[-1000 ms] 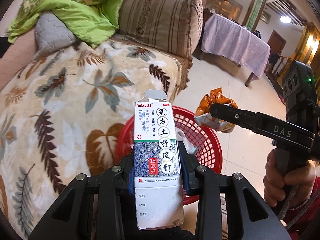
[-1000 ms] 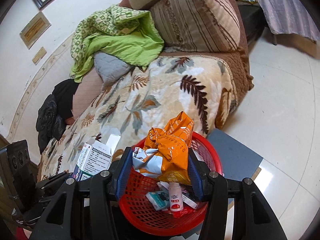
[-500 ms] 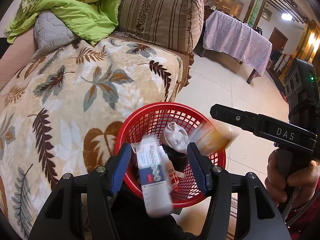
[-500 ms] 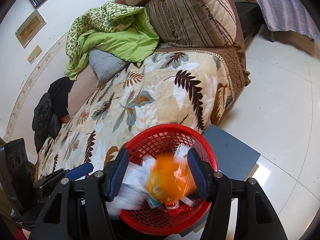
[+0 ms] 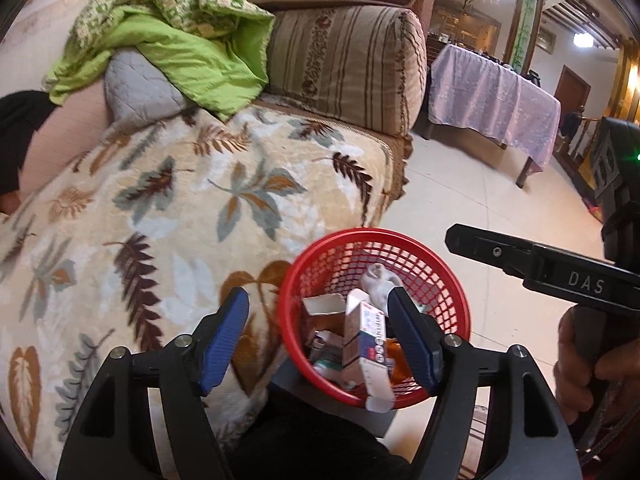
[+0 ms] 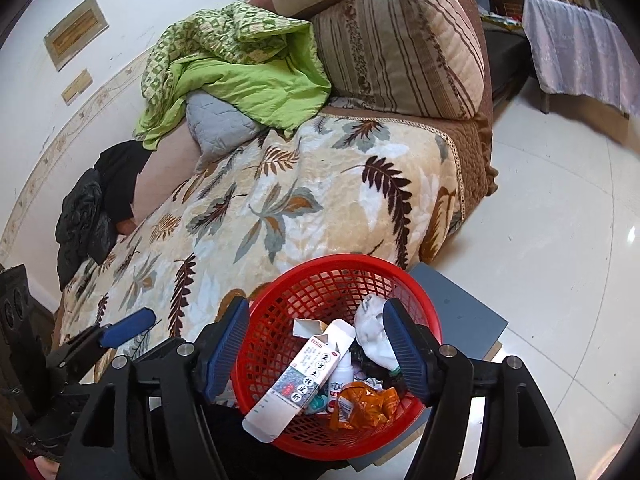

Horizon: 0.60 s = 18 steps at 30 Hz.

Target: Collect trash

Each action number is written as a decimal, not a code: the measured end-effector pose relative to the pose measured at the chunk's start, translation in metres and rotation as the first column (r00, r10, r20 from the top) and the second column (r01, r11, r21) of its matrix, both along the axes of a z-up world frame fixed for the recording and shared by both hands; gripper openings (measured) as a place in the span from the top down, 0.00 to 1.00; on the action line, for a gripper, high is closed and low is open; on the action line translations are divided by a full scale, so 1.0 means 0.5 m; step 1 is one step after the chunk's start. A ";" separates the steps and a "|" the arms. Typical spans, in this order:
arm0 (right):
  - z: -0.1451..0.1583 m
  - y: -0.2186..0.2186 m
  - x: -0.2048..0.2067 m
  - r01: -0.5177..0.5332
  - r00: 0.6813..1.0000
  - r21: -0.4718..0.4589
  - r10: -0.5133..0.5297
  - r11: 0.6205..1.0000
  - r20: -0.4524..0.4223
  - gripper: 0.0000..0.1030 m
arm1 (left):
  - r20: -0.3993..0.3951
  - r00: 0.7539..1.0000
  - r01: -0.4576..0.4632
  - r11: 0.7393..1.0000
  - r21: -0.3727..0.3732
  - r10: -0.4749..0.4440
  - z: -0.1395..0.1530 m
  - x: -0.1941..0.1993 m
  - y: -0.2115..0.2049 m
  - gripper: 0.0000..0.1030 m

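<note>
A red mesh basket (image 5: 448, 280) stands on a grey board beside the sofa. A white medicine carton (image 5: 366, 344) lies in it, leaning on the near rim, and shows again as the carton (image 6: 304, 376) in the right wrist view. An orange wrapper (image 6: 368, 400) lies crumpled next to it. My left gripper (image 5: 318, 300) hangs above the basket, its jaws opening with nothing pressed between the pads. My right gripper (image 6: 315, 308) hangs above the basket (image 6: 280, 300) too, its jaws opening and likewise free of any object.
A sofa with a leaf-print blanket (image 5: 180, 220), a green quilt (image 5: 192, 52) and a striped cushion (image 5: 348, 64) lies to the left. A grey board (image 6: 460, 312) sits under the basket. Pale tiled floor (image 6: 560, 240) spreads right, towards a table with a lilac cloth (image 5: 492, 100).
Both grippers let go: the carton left the left jaws and the orange wrapper left the right jaws, and both dropped into the basket. Both pairs of jaws widened and lifted slightly.
</note>
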State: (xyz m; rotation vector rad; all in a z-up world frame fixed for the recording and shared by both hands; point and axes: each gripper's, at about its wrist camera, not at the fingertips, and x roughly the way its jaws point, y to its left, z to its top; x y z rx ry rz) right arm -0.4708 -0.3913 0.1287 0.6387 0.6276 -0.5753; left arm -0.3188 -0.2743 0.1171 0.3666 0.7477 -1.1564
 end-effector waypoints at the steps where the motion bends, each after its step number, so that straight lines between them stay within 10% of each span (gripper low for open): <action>1: 0.003 0.003 0.001 0.000 1.000 -0.007 0.000 1.000 -0.003 0.27 | 0.012 1.000 -0.004 1.000 -0.001 0.004 0.002 0.000 0.004 0.29; 18: 0.015 0.036 0.012 0.012 0.998 -0.063 -0.016 0.998 -0.058 0.22 | 0.103 0.992 -0.066 0.997 -0.027 0.069 0.021 0.006 0.054 0.22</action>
